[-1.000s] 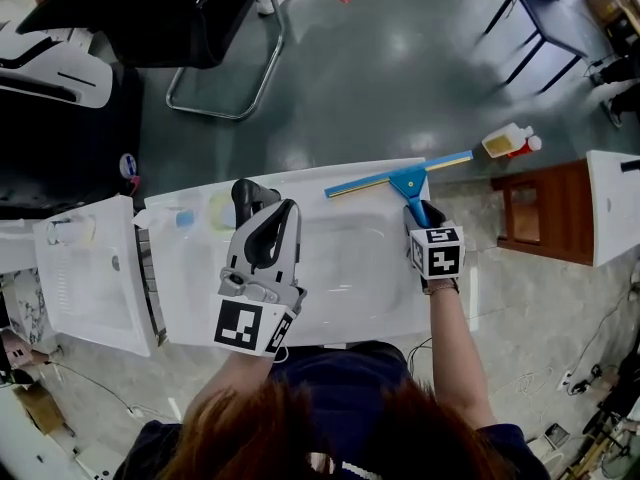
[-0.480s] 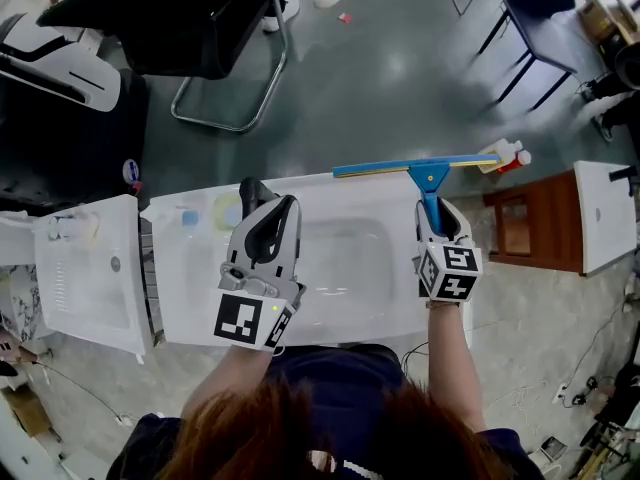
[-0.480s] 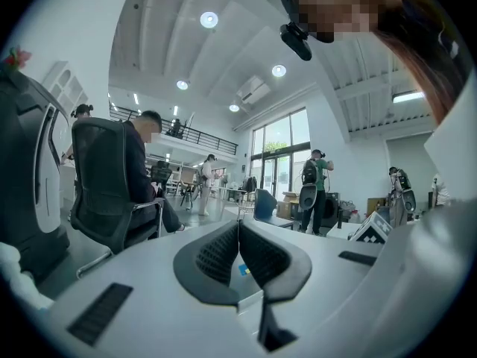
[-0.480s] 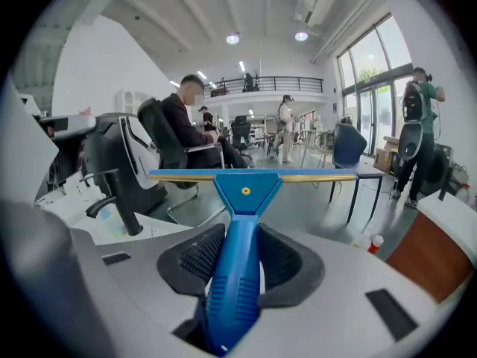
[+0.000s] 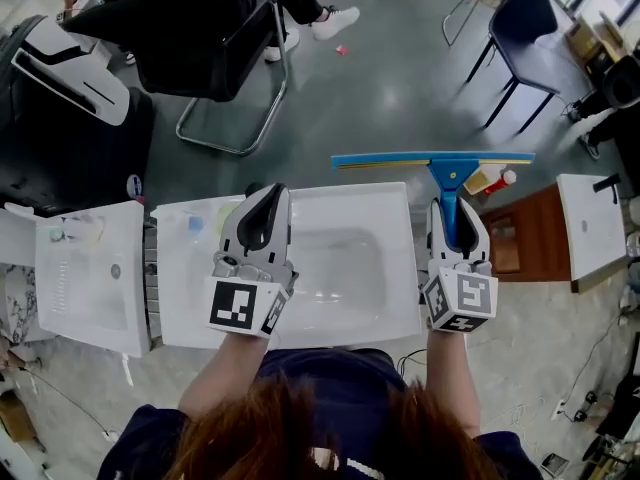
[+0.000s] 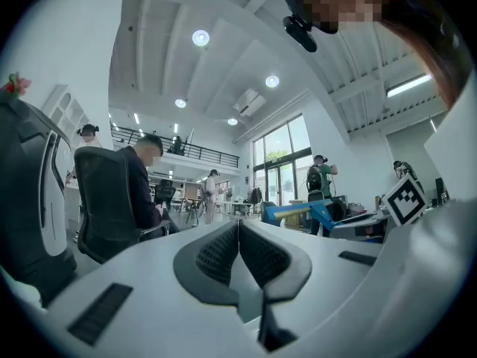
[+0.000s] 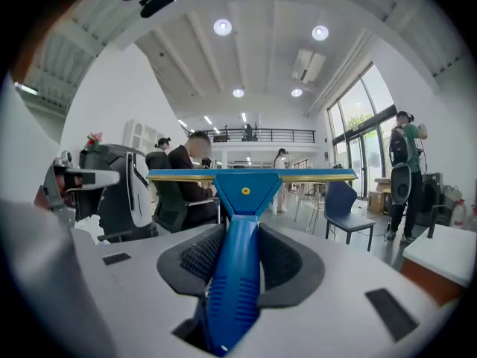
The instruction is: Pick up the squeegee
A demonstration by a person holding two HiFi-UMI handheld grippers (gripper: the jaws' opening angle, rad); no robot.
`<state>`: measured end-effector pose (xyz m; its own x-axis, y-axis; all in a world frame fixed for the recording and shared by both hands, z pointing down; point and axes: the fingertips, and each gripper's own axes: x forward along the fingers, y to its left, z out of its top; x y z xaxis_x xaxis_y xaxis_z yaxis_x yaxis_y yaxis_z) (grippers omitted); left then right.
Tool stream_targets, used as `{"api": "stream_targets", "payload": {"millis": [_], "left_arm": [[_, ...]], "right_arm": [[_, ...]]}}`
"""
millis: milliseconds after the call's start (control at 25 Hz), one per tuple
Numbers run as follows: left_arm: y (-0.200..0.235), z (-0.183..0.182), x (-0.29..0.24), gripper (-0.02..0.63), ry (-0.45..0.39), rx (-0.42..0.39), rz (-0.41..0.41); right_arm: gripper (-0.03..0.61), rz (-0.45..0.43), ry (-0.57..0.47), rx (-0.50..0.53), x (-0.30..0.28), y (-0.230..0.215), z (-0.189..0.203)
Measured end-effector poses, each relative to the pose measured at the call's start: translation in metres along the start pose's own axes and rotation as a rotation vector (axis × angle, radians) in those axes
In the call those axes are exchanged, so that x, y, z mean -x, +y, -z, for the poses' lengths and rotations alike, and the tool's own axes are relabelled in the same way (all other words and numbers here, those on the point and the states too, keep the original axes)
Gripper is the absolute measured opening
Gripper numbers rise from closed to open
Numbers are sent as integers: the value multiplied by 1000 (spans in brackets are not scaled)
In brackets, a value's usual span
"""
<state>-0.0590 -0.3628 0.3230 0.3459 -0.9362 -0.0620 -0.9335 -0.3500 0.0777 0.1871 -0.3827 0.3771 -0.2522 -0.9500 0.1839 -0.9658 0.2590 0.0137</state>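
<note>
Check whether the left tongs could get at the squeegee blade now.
Probably yes. The left tongs, shut and empty, have only open air between them and the near end of the squeegee, which the right tongs grip by its handle. They would need to open first.

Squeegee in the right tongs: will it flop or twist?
Probably stiff: the squeegee blade runs straight, unsupported. Likely light, being thin plastic. Its wide blade sits ahead of the right tongs, so it might twist if swung.

**Squeegee, held by its handle**

Blue squeegee (image 5: 446, 176), T-shaped, with a ribbed plastic handle and a wide head carrying a yellow strip along the blade. My right gripper (image 5: 455, 211) clamps the handle between its pads. The blade lies crosswise at the far end, roughly level.
</note>
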Motion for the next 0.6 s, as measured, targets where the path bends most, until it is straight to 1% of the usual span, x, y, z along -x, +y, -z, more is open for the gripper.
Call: {"api": "stream_targets", "payload": {"millis": [160, 240, 360, 520, 600], "left_arm": [[-4, -12, 8, 21, -21, -14, -6], [-5, -16, 11, 21, -28, -20, -6], [-7, -19, 12, 21, -33, -23, -4], [-8, -23, 13, 20, -34, -21, 1], [-8, -25, 13, 21, -36, -22, 3]], "right_arm": [[156, -5, -119, 1, 23, 9, -34], [156, -7, -160, 5, 31, 13, -45], [156, -9, -184, 4, 37, 17, -55], [156, -2, -205, 35, 44, 21, -64], [156, 0, -226, 34, 48, 25, -73]]}}
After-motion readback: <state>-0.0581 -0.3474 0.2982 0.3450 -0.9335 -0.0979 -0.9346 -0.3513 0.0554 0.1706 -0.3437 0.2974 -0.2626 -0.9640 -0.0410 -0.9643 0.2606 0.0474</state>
